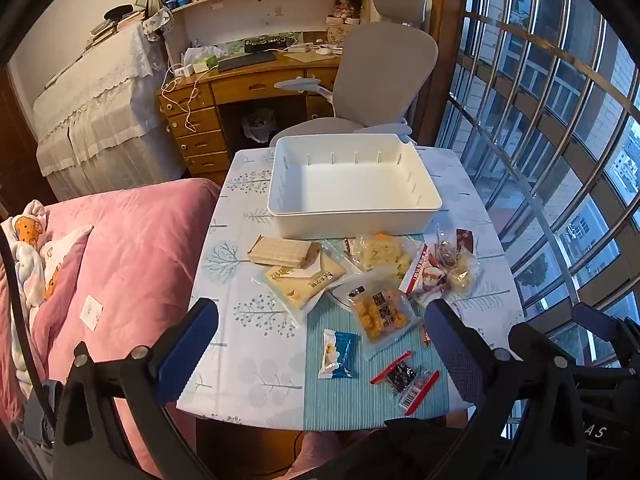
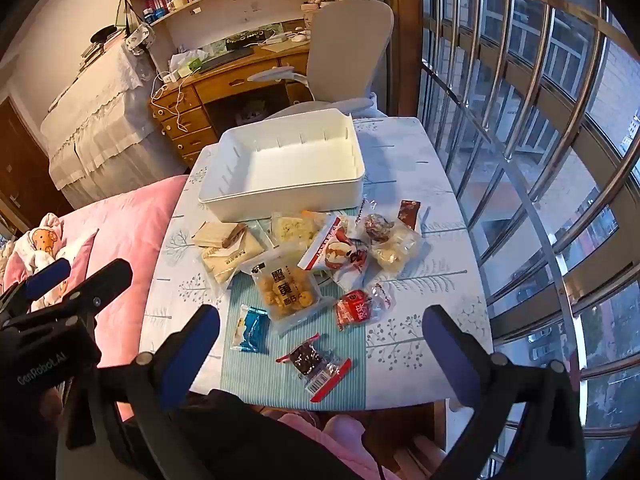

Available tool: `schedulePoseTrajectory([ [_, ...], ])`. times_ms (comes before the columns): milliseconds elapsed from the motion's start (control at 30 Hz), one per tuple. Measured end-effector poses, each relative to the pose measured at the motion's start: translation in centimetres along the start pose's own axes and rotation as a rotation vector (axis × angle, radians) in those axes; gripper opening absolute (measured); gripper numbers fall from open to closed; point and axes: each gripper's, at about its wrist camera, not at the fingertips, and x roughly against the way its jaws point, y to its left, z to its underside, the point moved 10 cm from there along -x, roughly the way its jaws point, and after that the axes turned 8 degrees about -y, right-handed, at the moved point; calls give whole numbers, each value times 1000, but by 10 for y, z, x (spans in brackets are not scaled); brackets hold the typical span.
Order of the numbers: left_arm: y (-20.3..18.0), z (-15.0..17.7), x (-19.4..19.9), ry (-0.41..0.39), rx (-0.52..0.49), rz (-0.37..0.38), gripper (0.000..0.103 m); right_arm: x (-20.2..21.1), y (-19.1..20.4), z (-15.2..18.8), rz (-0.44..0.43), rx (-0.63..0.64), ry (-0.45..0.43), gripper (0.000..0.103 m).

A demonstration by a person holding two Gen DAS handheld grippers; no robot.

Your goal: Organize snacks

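Note:
An empty white bin [image 1: 352, 178] stands at the far end of the small table [image 1: 240, 320]; it also shows in the right wrist view [image 2: 288, 164]. Several snack packets lie in front of it: a wafer block [image 1: 284, 251], a clear bag of yellow balls [image 1: 378, 314], a blue packet [image 1: 338, 354], a red-edged dark packet [image 1: 406, 378] and a red packet [image 2: 354, 308]. My left gripper [image 1: 322, 344] is open and empty above the near table edge. My right gripper [image 2: 320, 344] is open and empty, also near that edge.
A pink bed [image 1: 120, 260] lies left of the table. A grey office chair [image 1: 380, 76] and a wooden desk [image 1: 248, 92] stand behind it. A barred window [image 1: 560, 140] runs along the right side.

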Motion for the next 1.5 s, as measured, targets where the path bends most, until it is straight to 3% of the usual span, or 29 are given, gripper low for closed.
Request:
schedulePoseTrajectory([
  [767,5,-12,-4,-5,-12,-43,102,-8,-4,-15,-10,28,-16,102],
  [1500,-28,-25,-17,-18,22,-109,102,-21,-29,-46,-61,85,-38,102],
])
